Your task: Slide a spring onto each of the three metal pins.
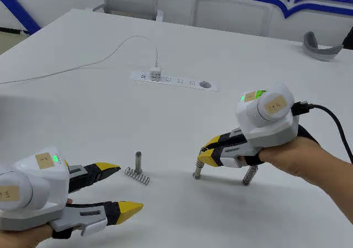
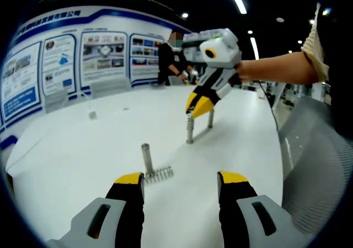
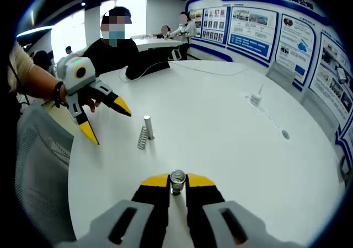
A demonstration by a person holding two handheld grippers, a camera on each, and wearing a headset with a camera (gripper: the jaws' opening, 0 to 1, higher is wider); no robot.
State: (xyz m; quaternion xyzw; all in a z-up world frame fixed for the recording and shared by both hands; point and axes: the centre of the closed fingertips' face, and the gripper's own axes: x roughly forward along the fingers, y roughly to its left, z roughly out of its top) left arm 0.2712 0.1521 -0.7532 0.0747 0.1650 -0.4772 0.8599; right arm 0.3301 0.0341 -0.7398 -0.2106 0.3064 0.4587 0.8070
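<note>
1. A plain white table (image 1: 83, 110) carries everything. Far ahead of both grippers a white power strip (image 1: 182, 81) lies flat with a white charger (image 1: 156, 74) plugged into it, and a thin cable (image 1: 105, 58) trails off from there.
2. The right gripper view shows wall display boards (image 3: 259, 22) in blue and white, and a person in black (image 3: 116, 52) seated at the far edge of the table.
3. The left gripper (image 1: 129, 187) hovers low with its jaws wide apart and nothing between them.
4. Just ahead of its yellow tips stands a bare pin (image 1: 138, 161), a short upright grey metal post.
5. A loose spring (image 1: 137, 175), a small silvery coil, lies on its side touching the foot of the bare pin, on the side nearer the left gripper.
6. The right gripper (image 1: 207, 151) points down with its jaws drawn together, clamped on a gripped spring (image 3: 177, 176) whose open coil end shows between the tips.
7. That coil sits upright on a second pin (image 1: 198, 170) directly under the right gripper's tips.
8. Beneath the right gripper's body, near the hand, a third pin (image 1: 250, 174) stands with a coil wound around it.
</note>
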